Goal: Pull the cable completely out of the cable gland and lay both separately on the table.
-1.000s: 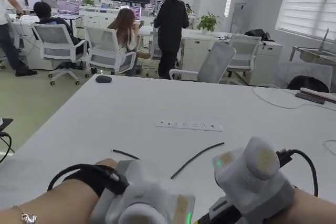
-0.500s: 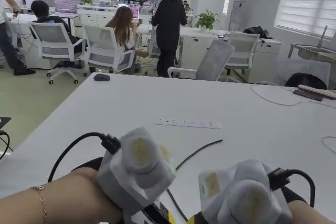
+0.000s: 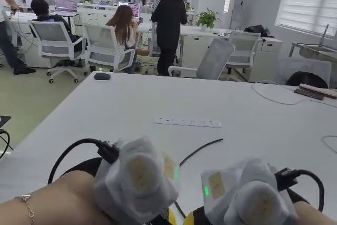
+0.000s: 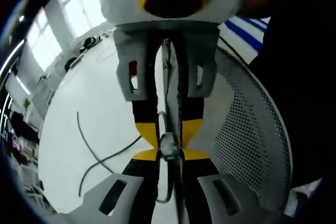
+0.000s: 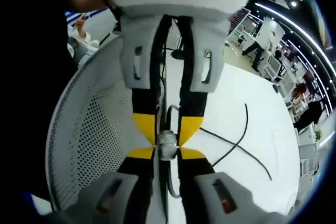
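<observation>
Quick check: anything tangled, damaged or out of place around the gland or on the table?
Nothing looks damaged or spilled. The gland sits pinched where the left gripper and right gripper meet tip to tip, with the cable threaded through it. Only quirk: two loose black wires lie crossed on the table.

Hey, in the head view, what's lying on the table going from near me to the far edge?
loose black cable → white power strip → dark mouse near the far edge

White tabletop (image 3: 131, 104) carries a long white power strip (image 3: 187, 123), a thin black cable length (image 3: 201, 149), and a dark computer mouse (image 3: 102, 76).
</observation>
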A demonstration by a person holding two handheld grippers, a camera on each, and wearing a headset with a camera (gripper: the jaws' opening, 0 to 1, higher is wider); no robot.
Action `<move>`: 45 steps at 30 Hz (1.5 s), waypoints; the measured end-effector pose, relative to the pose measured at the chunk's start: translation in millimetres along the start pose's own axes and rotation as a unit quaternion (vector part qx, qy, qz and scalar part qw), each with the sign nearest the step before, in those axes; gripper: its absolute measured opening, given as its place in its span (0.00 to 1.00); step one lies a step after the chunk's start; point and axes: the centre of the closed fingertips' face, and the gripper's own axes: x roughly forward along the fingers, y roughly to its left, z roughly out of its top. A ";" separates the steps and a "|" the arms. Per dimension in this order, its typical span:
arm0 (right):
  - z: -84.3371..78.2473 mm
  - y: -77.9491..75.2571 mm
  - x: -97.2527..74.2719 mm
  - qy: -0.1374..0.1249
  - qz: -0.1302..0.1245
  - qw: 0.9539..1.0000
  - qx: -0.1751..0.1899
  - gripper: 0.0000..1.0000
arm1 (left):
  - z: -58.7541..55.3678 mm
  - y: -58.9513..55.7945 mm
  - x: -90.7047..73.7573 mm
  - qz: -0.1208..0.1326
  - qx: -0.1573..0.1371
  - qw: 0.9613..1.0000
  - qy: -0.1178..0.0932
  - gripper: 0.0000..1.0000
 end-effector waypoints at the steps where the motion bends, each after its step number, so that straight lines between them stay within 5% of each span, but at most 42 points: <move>1: 1.4 0.0 -0.9 -0.005 0.002 1.000 0.010 0.15 | 2.3 0.1 -0.9 0.004 0.023 1.000 -0.002 0.16; 7: 3.3 -3.0 -1.7 -0.011 -0.005 1.000 0.028 0.13 | 4.6 4.6 -5.3 0.030 0.041 0.999 -0.003 0.16; 11: 2.4 -5.0 2.7 0.005 -0.044 0.999 -0.024 0.12 | -0.8 5.2 -2.5 0.023 -0.007 1.000 -0.009 0.16; 14: 1.9 -6.2 5.7 0.018 -0.076 0.993 -0.083 0.12 | -4.0 5.5 -0.9 0.018 -0.041 0.999 -0.020 0.16; 20: 0.7 -3.5 6.0 0.008 -0.077 0.995 -0.066 0.12 | -3.9 3.0 -0.1 0.006 -0.127 0.990 -0.065 0.16; 24: -5.3 -7.9 4.7 0.009 -0.088 0.995 -0.041 0.17 | -8.1 0.8 -0.4 0.024 -0.122 0.990 -0.068 0.16; 26: -9.4 -12.8 2.7 0.006 -0.106 0.994 -0.023 0.23 | -11.8 1.1 -3.0 0.038 -0.084 0.994 -0.055 0.16; 29: -15.2 -14.4 1.6 -0.005 -0.125 0.992 0.006 0.16 | -14.8 -2.1 -3.0 0.043 -0.072 0.995 -0.045 0.16; 37: -7.3 -4.8 1.7 -0.010 -0.118 0.993 -0.030 0.06 | -16.6 -2.1 -2.9 0.048 -0.074 0.995 -0.041 0.16; 45: -16.1 -4.7 -4.0 -0.009 -0.121 0.992 -0.016 0.04 | -21.8 -3.2 -8.3 0.047 -0.075 0.995 -0.038 0.16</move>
